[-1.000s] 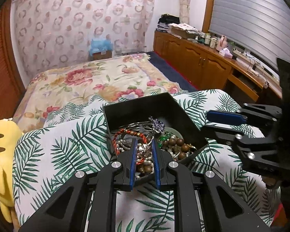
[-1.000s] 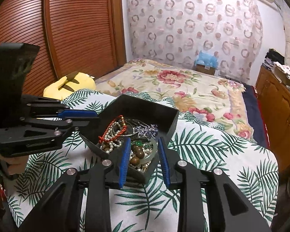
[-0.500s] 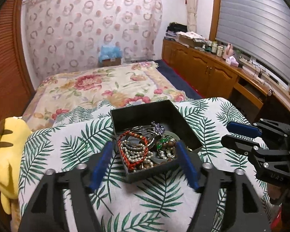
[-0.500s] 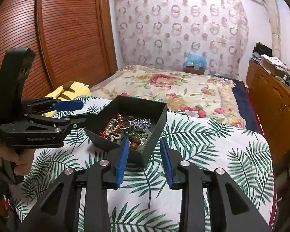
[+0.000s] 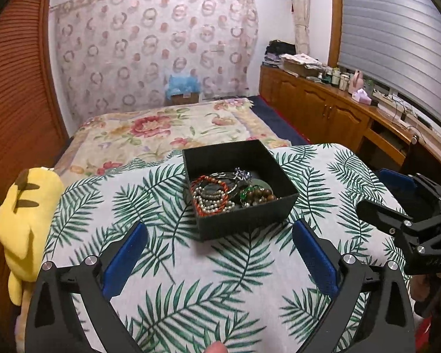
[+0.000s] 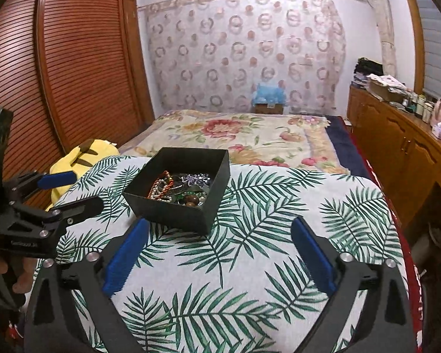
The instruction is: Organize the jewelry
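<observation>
A: Both grippers hang back from the box (image 5: 239, 188), which sits on the palm-leaf cloth (image 5: 167, 267) toward its far edge, with the bed (image 5: 167, 129) beyond. How would you go about the next pick?

B: Choose one piece and go for that alone. The left gripper (image 5: 220, 259) has its fingers spread wide with nothing between them, and so does the right gripper (image 6: 220, 256) — so either could reach in. I'd judge the red strand (image 5: 197, 206) along the box's left side the easiest start, since it lies on top of the pile.

A: And the risk?

B: Tangling. The pearls (image 5: 211, 201) lie coiled inside the red loop, touching it, so a deep pinch would likely drag both out. Come down from above, close on a single stretch of cord, lift slowly and watch what follows. The other gripper could steady the box wall, because a light open box may slide on cloth.

A: What else is in there?

B: A matte black square box, open-topped, fairly deep walls. On its right, brown wooden beads (image 5: 261, 195) beside something green (image 5: 244, 194) — a stone or glass piece, I can't tell which. Behind them lies a thin metal bangle with a small purple ornament (image 5: 241, 173). Everything is heaped at the near side; the far part of the floor looks bare.
</observation>
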The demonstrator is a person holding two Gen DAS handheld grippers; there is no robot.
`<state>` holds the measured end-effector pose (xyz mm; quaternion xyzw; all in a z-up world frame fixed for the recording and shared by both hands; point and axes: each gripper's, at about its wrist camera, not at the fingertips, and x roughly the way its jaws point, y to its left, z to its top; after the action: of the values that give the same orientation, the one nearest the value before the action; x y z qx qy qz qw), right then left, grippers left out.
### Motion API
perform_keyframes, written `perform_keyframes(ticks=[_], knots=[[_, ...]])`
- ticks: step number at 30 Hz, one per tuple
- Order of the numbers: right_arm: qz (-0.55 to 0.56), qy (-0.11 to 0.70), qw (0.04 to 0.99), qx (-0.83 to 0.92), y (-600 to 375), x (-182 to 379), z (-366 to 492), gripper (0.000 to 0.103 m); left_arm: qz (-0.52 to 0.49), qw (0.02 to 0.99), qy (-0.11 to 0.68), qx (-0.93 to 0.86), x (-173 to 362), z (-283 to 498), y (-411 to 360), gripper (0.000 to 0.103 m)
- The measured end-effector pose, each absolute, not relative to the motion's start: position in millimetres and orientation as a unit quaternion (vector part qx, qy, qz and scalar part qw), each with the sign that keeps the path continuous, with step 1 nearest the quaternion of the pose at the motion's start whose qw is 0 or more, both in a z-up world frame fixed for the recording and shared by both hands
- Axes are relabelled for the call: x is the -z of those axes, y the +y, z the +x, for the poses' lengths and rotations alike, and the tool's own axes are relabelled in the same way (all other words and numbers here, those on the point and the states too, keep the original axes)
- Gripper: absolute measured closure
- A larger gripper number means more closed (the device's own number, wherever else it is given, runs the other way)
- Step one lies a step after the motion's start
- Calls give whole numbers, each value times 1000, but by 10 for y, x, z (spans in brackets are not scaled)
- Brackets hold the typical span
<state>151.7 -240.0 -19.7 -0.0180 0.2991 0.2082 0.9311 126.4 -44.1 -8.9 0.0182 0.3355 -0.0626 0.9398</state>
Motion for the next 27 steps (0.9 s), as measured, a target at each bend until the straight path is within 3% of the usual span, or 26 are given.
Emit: perform_keyframes(ticks=[27], knots=[[0, 199, 964, -177, -2608, -341, 570, 3, 14, 965, 260, 19, -418, 306, -383, 8]])
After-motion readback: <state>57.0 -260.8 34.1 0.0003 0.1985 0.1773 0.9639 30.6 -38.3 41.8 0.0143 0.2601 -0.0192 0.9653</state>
